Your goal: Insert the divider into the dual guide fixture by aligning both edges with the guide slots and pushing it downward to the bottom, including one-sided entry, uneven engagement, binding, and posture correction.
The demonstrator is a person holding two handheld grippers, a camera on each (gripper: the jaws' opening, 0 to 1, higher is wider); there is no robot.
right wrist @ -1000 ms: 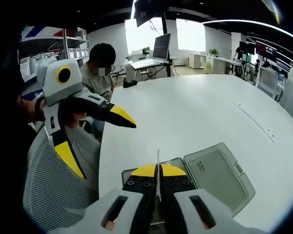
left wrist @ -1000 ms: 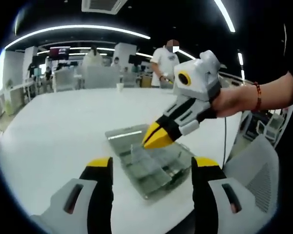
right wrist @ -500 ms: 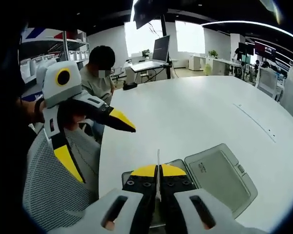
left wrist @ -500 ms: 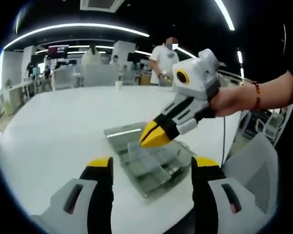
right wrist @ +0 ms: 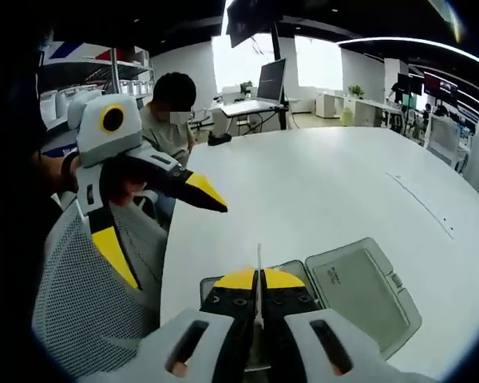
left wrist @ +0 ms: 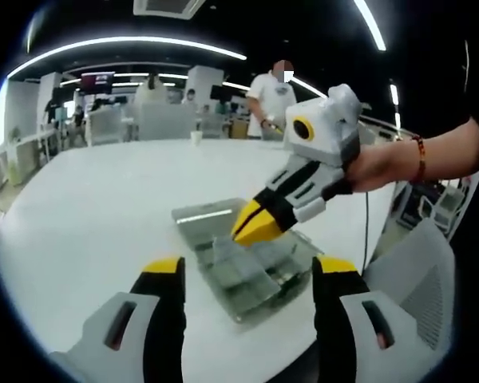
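Over the last second my right gripper (left wrist: 255,223) dipped toward the fixture (left wrist: 247,267) on the desk (left wrist: 88,207) and rose slightly, fingers still pinched on the divider (right wrist: 259,275), so seating remained undone. My left gripper (left wrist: 247,319) stayed near, wide open, empty.

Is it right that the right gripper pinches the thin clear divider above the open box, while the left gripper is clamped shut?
Not quite: the left gripper is open, jaws wide apart in the left gripper view. The right gripper does pinch the divider above the open box.
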